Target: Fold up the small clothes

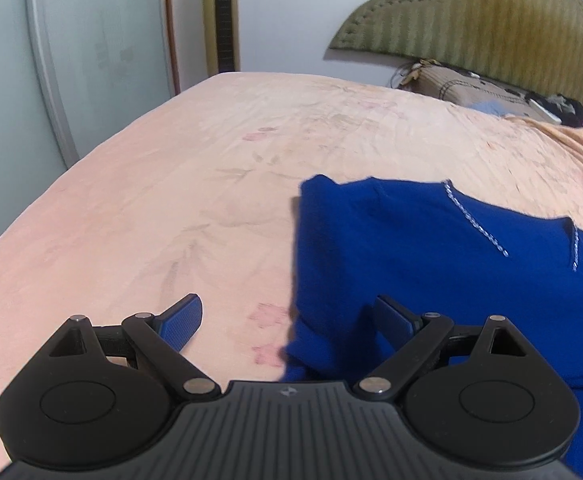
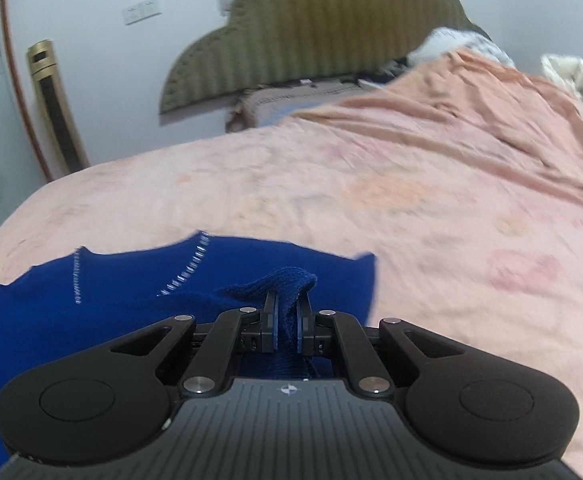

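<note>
Blue knit top (image 1: 431, 248) lay on the bed (image 1: 195, 184); the right hand-held gripper (image 2: 287, 320) pinched its fold, the left hand-held gripper (image 1: 291, 320) gaped wide, holding nothing.

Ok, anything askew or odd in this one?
Nothing damaged or spilled. The blue top lies rumpled on the bed, one bunch of it pinched in the shut right tool. The left tool is open at the top's edge. Both views are blurred.

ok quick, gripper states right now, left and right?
Left gripper: open, holding nothing; one finger lies over the blue garment's edge.
Right gripper: closed, pinching a fold of the blue garment.
</note>
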### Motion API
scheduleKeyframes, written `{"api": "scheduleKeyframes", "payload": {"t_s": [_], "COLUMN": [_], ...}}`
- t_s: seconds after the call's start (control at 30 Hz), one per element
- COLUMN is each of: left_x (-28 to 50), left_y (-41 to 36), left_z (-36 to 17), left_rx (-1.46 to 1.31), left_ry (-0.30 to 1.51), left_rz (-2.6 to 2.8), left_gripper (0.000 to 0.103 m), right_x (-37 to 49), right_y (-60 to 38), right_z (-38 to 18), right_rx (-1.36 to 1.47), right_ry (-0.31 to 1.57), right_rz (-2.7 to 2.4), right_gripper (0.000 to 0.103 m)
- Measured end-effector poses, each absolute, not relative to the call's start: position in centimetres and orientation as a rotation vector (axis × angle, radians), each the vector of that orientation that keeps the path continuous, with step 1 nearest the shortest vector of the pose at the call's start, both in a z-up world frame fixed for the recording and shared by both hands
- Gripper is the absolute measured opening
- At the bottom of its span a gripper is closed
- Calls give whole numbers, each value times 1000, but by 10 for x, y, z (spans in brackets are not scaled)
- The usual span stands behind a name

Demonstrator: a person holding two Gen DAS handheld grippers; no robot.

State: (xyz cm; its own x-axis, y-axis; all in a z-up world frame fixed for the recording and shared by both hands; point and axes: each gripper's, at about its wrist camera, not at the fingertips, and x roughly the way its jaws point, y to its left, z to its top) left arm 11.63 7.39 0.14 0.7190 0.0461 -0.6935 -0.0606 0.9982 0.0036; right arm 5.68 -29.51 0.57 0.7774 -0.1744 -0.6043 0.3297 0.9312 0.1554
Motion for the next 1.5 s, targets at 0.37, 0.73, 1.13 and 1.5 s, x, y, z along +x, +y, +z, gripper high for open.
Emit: {"api": "scheduleKeyframes", "payload": {"t_s": [0.37,0.73,1.13,1.5], "left_x": [113,103,79,46], "left_y": [57,60,54,29], "left_z": [-7,-8,-3,4], "left_rx": [62,63,66,80], "left_ry": [786,797,794,794], "left_rz": [61,55,23,-92], "left_gripper": [93,93,93,93], "right_x": [34,17,-62,-127], "right_y": [-274,-249,-167,-161], "right_z": [2,-7,-13,-18], "right_rx": [185,152,-12,-136], "right_ry": [597,640,606,703], "right_rz": [-288,-262,-45,25], "right_gripper": [46,67,72,77]}}
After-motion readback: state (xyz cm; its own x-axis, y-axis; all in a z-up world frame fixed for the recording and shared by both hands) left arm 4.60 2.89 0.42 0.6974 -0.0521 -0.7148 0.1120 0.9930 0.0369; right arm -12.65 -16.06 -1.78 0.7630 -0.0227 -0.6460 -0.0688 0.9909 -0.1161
